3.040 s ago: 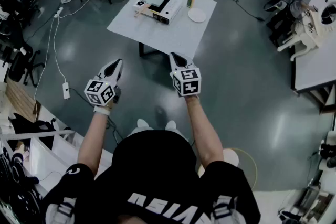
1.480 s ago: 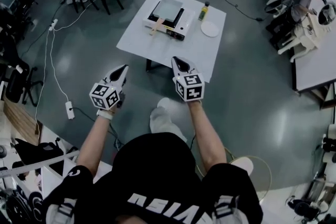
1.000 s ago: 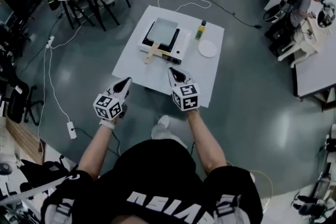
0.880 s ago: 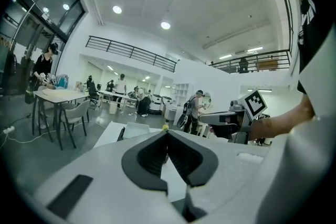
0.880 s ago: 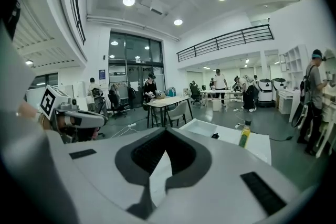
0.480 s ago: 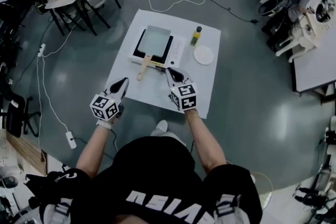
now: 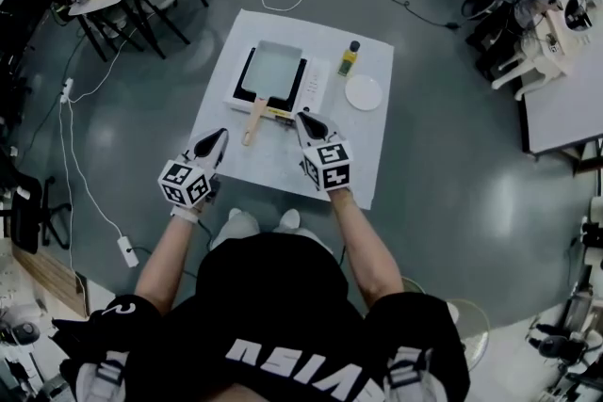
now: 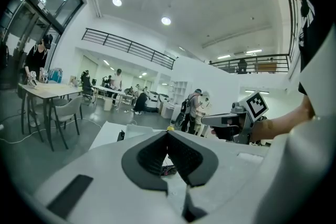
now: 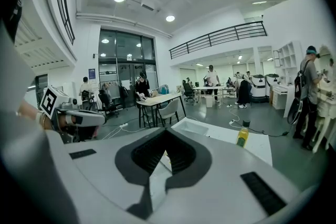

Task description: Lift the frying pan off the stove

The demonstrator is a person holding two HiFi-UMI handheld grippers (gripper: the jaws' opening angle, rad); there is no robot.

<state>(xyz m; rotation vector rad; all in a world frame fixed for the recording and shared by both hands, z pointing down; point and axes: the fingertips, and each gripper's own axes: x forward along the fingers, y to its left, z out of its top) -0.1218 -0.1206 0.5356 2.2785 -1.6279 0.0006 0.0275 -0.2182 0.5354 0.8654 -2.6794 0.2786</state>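
Head view looks steeply down; both gripper views face the table point(image 7: 273, 160).

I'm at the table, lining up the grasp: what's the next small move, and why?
Probably open the jaws of the left gripper and ease toward the wooden handle. It and the right gripper are shut and empty; the frying pan sits on the stove, handle pointing toward the person, nearest the left gripper.

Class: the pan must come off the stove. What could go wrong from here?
1. Both the left gripper and right gripper have shut jaws; unopened, they would shove the wooden handle, not grip it.
2. Held only by that handle, the pan may tilt.
3. A swing right could topple the bottle beside the stove.
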